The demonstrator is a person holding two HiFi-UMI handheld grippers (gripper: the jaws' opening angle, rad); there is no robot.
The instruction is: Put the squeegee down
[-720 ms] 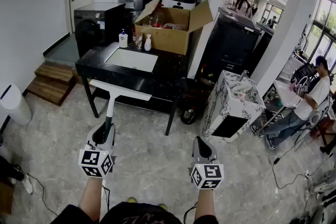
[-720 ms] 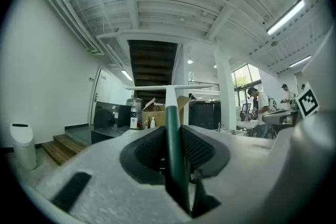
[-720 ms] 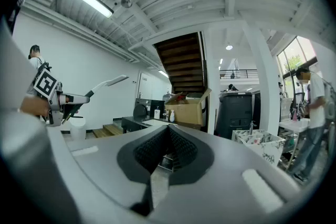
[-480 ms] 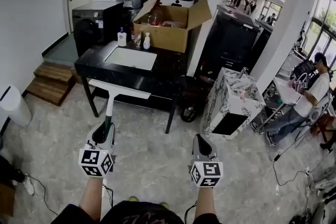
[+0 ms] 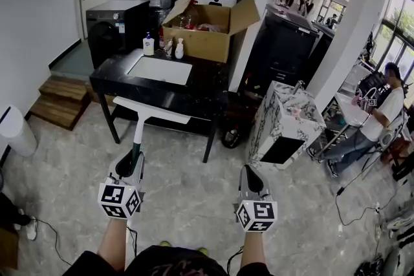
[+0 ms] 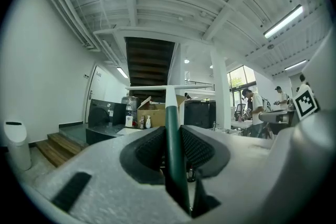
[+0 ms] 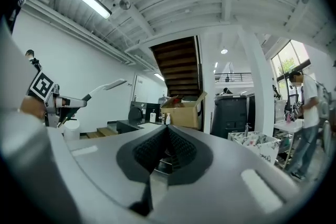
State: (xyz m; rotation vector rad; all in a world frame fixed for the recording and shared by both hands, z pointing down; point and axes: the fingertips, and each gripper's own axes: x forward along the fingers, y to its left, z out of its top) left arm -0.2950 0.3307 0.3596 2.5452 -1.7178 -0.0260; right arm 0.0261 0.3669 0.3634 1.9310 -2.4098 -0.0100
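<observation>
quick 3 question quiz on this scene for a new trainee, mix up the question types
1. Multiple choice: which part of the squeegee sits between the left gripper's jaws?
A. the green handle
B. the white blade
C. no part, the jaws are empty

2. Fill in the blank: the right gripper's jaws are ____, with nothing between them.

3. True or false: the squeegee already lies on the black table.

Key: 1 A; 2 shut; 3 false, the left gripper holds it up in the air, short of the table.
</observation>
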